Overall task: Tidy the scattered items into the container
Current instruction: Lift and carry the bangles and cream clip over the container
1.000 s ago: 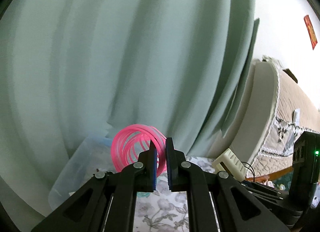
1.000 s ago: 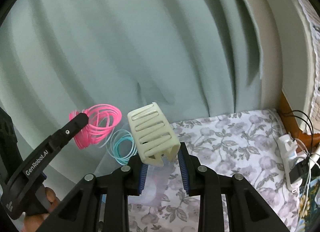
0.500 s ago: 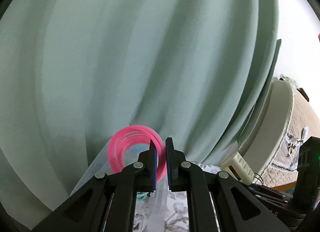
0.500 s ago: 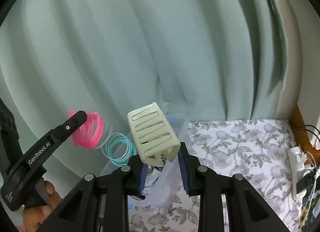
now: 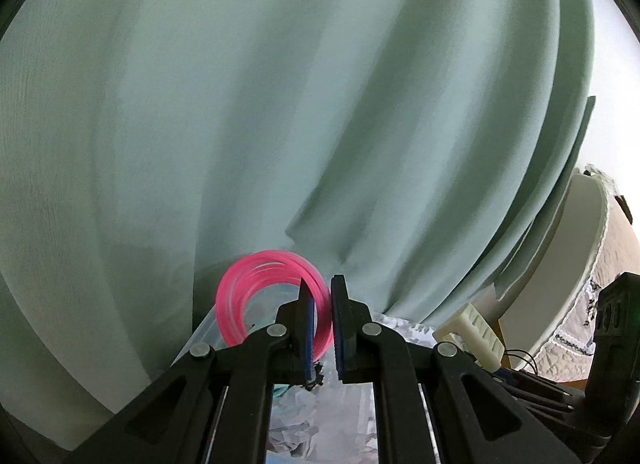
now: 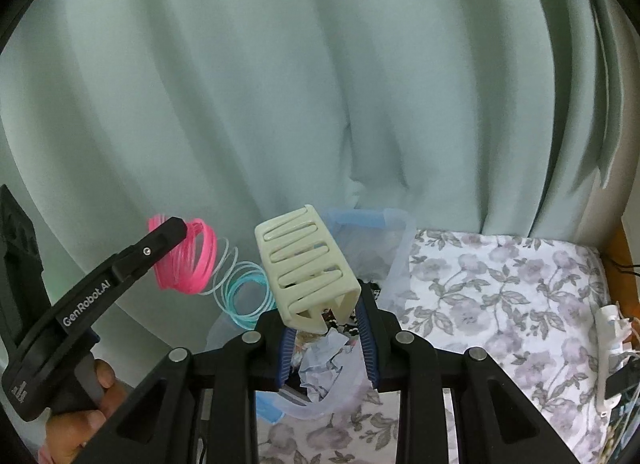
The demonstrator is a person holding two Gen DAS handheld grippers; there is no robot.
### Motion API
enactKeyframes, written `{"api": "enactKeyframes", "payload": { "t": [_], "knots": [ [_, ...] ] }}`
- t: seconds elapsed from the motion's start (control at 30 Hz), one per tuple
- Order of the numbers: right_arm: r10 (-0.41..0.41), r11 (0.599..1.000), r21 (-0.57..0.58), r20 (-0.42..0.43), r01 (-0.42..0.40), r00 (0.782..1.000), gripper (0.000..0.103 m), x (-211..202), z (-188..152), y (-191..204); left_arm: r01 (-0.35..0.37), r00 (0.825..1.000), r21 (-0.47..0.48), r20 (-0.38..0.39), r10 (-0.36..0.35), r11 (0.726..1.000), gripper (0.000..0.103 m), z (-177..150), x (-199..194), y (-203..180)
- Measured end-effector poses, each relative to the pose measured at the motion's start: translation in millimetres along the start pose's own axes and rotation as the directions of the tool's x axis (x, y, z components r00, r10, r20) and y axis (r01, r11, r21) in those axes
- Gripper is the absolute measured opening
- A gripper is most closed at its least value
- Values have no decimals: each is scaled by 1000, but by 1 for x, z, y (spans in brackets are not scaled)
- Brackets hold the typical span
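Two tools over floral sheet (image 6: 500, 284), L tool (image 5: 320, 304) clamps pink coil (image 5: 240, 296), R tool (image 6: 326, 316) grips cream clip (image 6: 304, 260), green curtain (image 6: 320, 84) behind.

We see a bed or table surface covered by a floral cloth (image 6: 500, 296), white with grey-purple blossoms. A clear plastic container (image 6: 394, 256) with a blue rim rests on it, crumpled paper inside. At the cloth's far right edge lies what may be a white power strip (image 6: 610, 348) with cables.
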State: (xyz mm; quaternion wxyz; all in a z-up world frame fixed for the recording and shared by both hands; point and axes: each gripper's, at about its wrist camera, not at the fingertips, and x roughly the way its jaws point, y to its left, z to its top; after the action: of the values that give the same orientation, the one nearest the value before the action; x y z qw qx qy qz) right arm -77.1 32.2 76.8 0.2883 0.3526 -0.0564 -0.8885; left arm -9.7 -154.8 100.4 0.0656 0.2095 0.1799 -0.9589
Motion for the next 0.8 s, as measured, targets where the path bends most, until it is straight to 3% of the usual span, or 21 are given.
{"api": "enactKeyframes", "payload": {
  "t": [0.8],
  "knots": [
    [-1,1000,-26,-137,-2,991,31,58,-5,13,-29,993,-52,-119,23,998,8,-13,53,40]
  ]
}}
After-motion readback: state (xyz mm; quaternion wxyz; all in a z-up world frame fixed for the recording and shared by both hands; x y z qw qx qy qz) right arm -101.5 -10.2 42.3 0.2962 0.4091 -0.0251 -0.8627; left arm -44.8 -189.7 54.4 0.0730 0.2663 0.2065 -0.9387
